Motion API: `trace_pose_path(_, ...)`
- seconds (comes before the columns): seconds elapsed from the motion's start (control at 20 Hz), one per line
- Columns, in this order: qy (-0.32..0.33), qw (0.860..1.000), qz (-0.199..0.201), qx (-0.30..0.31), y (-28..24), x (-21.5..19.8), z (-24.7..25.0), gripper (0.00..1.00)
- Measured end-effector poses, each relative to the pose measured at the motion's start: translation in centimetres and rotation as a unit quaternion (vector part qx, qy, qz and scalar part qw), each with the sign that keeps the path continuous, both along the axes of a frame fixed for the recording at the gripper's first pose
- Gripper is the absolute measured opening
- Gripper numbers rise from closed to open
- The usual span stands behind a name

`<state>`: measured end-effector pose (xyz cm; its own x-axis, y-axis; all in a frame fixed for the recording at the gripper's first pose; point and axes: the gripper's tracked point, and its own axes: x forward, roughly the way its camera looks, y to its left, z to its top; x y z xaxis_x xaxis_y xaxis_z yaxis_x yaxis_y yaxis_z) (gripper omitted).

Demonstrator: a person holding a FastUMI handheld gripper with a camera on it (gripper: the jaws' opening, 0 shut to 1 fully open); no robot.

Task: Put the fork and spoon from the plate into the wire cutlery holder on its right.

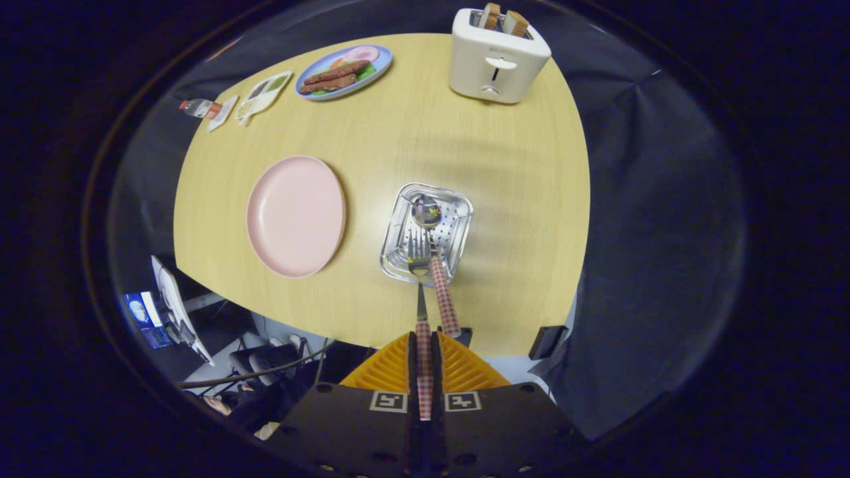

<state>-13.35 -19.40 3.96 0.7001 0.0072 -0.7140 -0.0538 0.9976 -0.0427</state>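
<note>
Hanging over the wire cutlery holder (pixel 427 232), the fork (pixel 420 265) is pinched by its checked handle between the two fingers of the gripper (pixel 424 355), which are closed tight on it with barely a gap showing. The fork's tines point down into the near side of the holder. Just beside it, the spoon (pixel 433 252) already sits in the holder, bowl down against the perforated bottom, its checked handle leaning back toward the fingers and ending right next to the fork's handle.

The pink plate (pixel 295 216) lies bare on the wooden table (pixel 465 146), a little way to the left of the holder. Nothing sits between the plate and the holder.

Farther off, beyond the holder, a white toaster (pixel 498 56) stands with two slices of bread poking out of its slots. Across the table from it there is a blue plate of food (pixel 345 71), then a small divided tray (pixel 263 95), and a little bottle (pixel 199 107) lying at the table's far corner.

The gripper is held above the table's near edge, looking steeply down along the fork.
</note>
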Motion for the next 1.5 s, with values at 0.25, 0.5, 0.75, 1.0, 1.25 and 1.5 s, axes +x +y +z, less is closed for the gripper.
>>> trace_pose_path(0.25,0.051,0.998,0.027,-0.033,0.0,2.0,0.5,0.05)
trace_pose_path(0.5,0.077,0.996,0.031,-0.038,0.1,4.1,1.0,0.06)
trace_pose_path(0.75,0.063,0.996,0.042,-0.043,0.4,4.8,1.3,0.08)
trace_pose_path(1.0,0.031,0.998,0.04,-0.023,0.6,4.7,1.5,0.1)
trace_pose_path(1.25,-0.027,0.999,0.03,0.011,1.1,4.1,2.4,0.33)
trace_pose_path(1.5,-0.122,0.991,0.01,0.051,2.2,2.7,4.4,0.64)
